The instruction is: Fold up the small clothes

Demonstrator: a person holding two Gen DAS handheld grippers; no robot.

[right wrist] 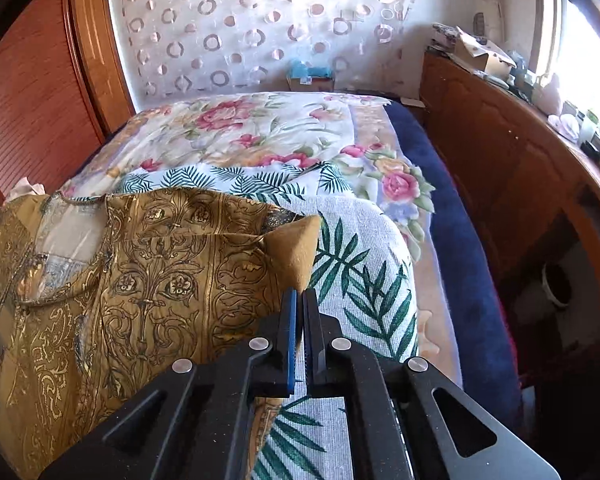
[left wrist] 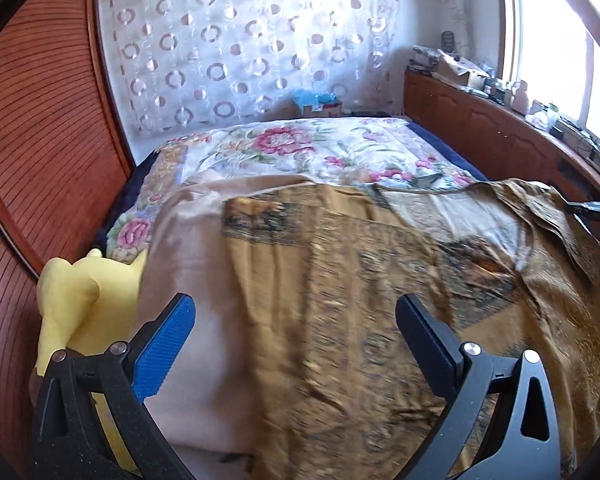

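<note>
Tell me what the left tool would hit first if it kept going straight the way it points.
Most likely the gold patterned garment spread on the bed. The open left tool points right over it, though motion blur leaves the gap uncertain.

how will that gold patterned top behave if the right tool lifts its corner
The gold patterned top looks thin and floppy: it lies in soft creases, so it would likely drape and sag. The corner peaks up at the shut right tool, suggesting light fabric, probably a little slippery.
</note>
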